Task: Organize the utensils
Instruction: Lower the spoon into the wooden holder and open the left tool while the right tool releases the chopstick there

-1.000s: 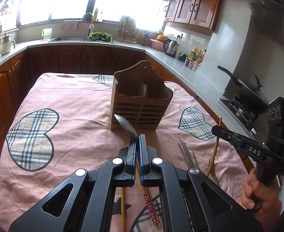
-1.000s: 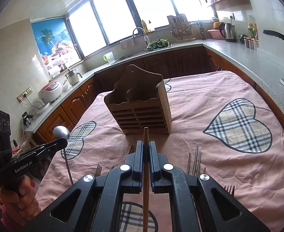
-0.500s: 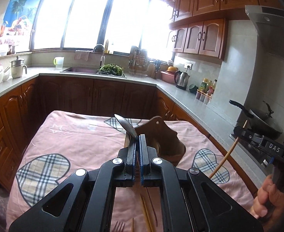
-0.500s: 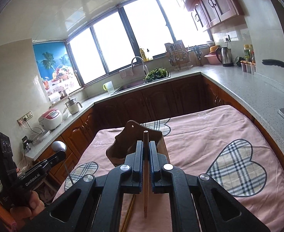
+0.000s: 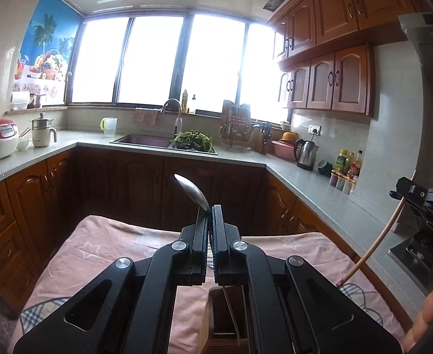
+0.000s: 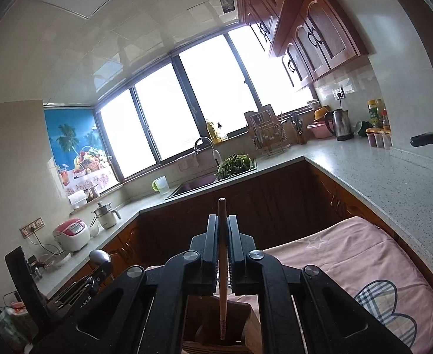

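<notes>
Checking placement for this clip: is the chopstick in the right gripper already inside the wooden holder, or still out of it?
Still out. The right gripper is shut on the chopstick, whose lower tip hangs above the wooden holder opening.

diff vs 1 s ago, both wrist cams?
Both grippers rose and came in over the wooden holder, now below them instead of ahead. Unchanged: left gripper stays shut on the spoon, right gripper on the chopstick. Nothing released.

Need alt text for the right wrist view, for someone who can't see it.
The right gripper is shut on a wooden chopstick whose lower end hangs over the open top of the wooden utensil holder. Behind lie the pink tablecloth and the kitchen counter.
</notes>
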`<state>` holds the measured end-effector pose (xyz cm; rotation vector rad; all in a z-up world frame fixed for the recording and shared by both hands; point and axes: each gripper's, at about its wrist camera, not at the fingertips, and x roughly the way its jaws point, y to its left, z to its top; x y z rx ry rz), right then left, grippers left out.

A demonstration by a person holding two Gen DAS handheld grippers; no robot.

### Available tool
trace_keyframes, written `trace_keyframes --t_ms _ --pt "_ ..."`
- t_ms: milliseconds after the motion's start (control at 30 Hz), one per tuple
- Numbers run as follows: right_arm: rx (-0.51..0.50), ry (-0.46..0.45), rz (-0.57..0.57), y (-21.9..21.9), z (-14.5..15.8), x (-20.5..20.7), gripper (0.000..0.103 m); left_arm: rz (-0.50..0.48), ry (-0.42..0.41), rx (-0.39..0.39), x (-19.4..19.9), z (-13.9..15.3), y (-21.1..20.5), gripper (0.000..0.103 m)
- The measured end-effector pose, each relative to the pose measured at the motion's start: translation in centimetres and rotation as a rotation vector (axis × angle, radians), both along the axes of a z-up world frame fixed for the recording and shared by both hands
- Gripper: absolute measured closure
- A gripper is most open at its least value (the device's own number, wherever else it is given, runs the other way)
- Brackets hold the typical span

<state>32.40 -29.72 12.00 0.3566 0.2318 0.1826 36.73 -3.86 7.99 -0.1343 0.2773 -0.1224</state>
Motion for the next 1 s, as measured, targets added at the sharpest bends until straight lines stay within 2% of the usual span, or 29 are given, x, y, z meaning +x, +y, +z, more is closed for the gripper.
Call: trace_keyframes --t_ms 233,367,533,767,1000 --pt "-0.030 0.077 0.007 1.3 -4.5 3.9 0.098 0.054 0.048 0.022 3.1 -4.2 -1.6 0.101" --pt "-0.019 0.127 0.014 1.3 -7.3 5.2 0.098 0.044 0.064 0.056 3.3 -6.0 -2.7 0.101" --pt "-0.002 0.179 0.022 1.3 -9.6 6.1 0.098 0.003 0.084 0.109 3.2 -7.3 -4.1 0.101" --pt "0.004 0.183 0.024 1.3 -9.8 6.0 0.097 -0.033 0.141 0.159 3.3 -8.2 -5.0 0.100" --pt "0.004 0.214 0.032 1.4 -9.9 6.3 0.095 -0.054 0.162 0.139 3.2 -7.8 -4.6 0.100"
